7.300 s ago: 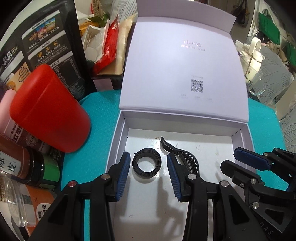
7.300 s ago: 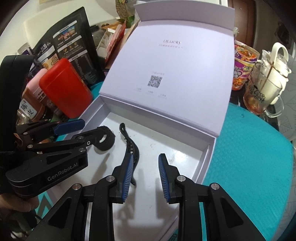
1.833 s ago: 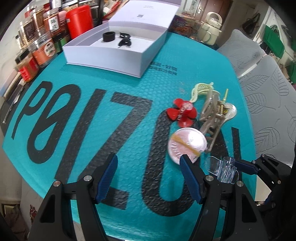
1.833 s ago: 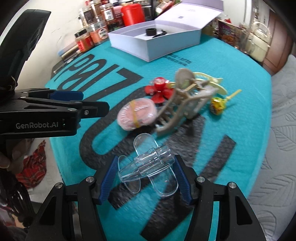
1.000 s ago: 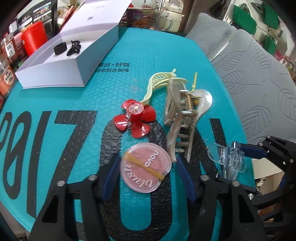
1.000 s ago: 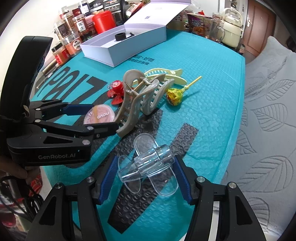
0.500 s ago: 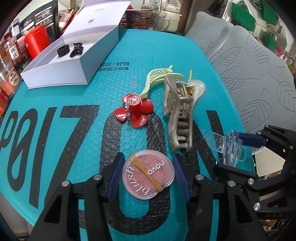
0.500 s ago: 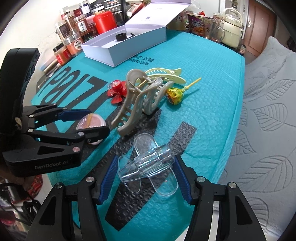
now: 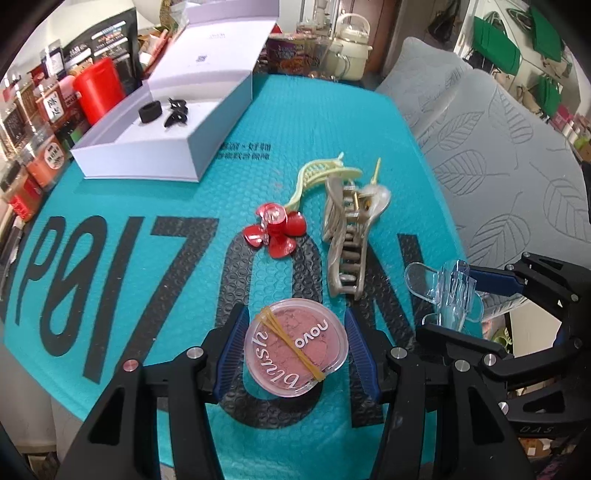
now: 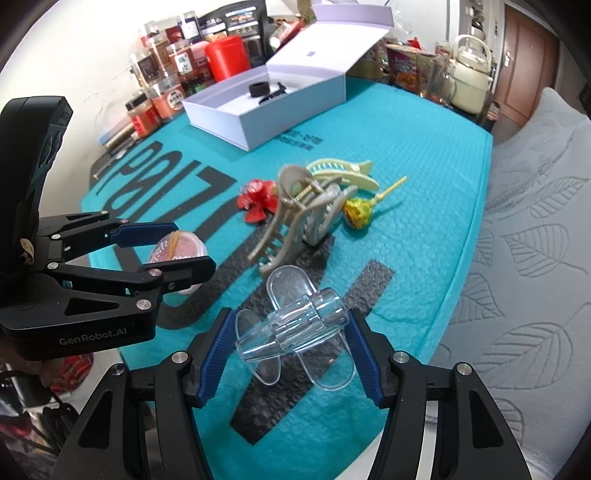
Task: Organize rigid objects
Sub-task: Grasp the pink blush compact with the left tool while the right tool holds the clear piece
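Note:
My left gripper (image 9: 295, 349) is shut on a round pink blush compact (image 9: 295, 347) with a rubber band, held just above the teal mat; the compact also shows in the right wrist view (image 10: 177, 247). My right gripper (image 10: 291, 345) is shut on a clear plastic hair clip (image 10: 291, 328), also seen in the left wrist view (image 9: 447, 295). On the mat lie a beige claw clip (image 9: 349, 229), a red flower clip (image 9: 275, 229), a pale yellow clip (image 9: 317, 173) and a lollipop (image 10: 360, 208). The open white box (image 9: 147, 147) holds a black ring (image 9: 149, 110) and a black clip (image 9: 175, 112).
Jars and a red canister (image 9: 98, 90) line the mat's far left edge. A cup-noodle tub and a kettle (image 9: 351, 29) stand behind the box. A grey leaf-patterned cushion (image 9: 498, 122) borders the mat on the right.
My left gripper has closed on the blush compact and lifted it slightly toward me. The right gripper keeps holding the clear clip, with hardly any movement.

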`<move>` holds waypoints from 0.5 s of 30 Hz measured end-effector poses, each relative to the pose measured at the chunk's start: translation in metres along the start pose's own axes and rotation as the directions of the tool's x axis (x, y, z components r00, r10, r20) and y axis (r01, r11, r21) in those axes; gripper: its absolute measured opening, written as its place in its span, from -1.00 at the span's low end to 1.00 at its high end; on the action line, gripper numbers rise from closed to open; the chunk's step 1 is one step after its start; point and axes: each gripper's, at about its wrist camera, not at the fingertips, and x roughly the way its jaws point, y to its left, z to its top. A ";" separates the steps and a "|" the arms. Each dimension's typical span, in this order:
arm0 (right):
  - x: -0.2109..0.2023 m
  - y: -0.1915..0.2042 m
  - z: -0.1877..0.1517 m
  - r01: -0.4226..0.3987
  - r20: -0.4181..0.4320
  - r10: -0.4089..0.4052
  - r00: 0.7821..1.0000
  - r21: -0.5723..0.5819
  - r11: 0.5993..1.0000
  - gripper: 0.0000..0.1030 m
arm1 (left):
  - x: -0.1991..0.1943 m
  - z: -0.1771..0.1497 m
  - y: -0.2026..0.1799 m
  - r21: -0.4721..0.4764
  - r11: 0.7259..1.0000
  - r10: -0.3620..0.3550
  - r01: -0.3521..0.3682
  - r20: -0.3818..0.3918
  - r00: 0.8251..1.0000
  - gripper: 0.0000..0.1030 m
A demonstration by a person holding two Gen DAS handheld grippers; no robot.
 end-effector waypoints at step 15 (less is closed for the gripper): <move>-0.064 0.017 0.024 -0.058 0.095 0.060 0.994 -0.025 0.998 0.18 | -0.073 0.025 -0.003 -0.035 0.998 0.048 -0.044 0.120 0.992 0.03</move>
